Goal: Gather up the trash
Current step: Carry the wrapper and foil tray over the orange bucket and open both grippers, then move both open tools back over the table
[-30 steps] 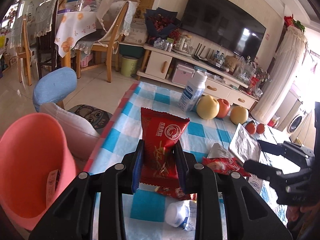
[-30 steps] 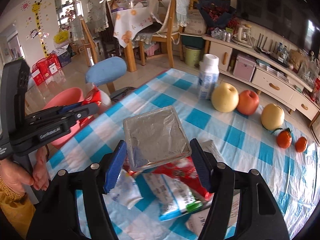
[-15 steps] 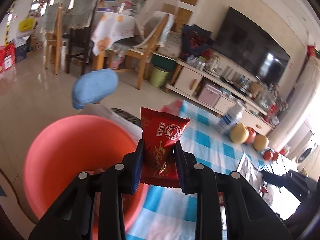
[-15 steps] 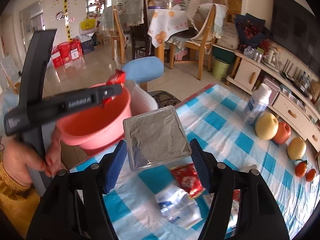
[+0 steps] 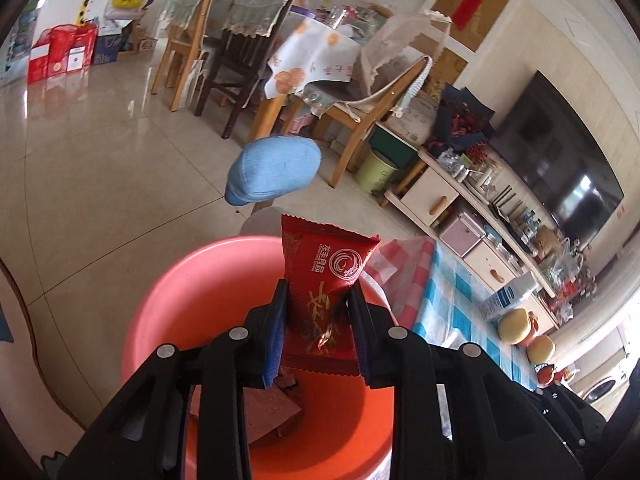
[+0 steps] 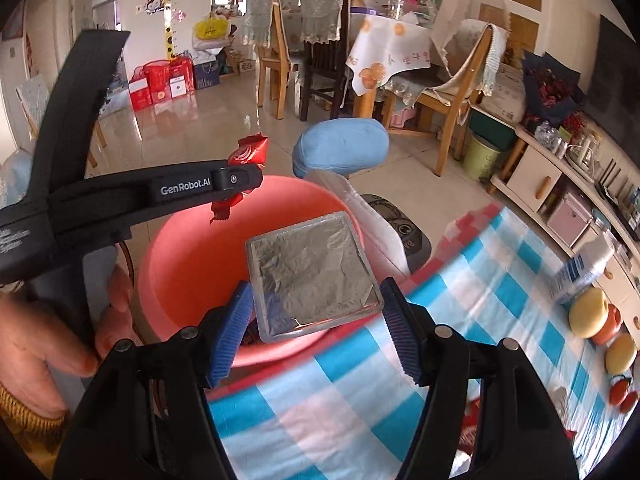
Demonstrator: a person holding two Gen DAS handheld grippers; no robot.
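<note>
My left gripper (image 5: 318, 316) is shut on a red snack wrapper (image 5: 324, 276) and holds it above the pink bin (image 5: 168, 320), which has paper scraps at its bottom. The right wrist view shows the same left gripper (image 6: 240, 182) from the side, with the wrapper (image 6: 250, 152) sticking out over the bin (image 6: 188, 256). Between the blue pads of my right gripper (image 6: 316, 312) sits a flat silver foil packet (image 6: 310, 268), gripped by its edges and hanging over the bin's near rim at the edge of the checked tablecloth (image 6: 360, 392).
A blue cushioned stool (image 6: 340, 146) stands behind the bin. On the tablecloth at the right are a milk bottle (image 6: 580, 268), fruit (image 6: 588, 312) and more wrappers at the lower right edge. A hand (image 6: 48, 340) holds the left gripper's handle. Dining chairs and a TV cabinet lie beyond.
Both grippers swung left from over the table to the pink bin, each keeping its item. The bin now fills the lower part of both views.
</note>
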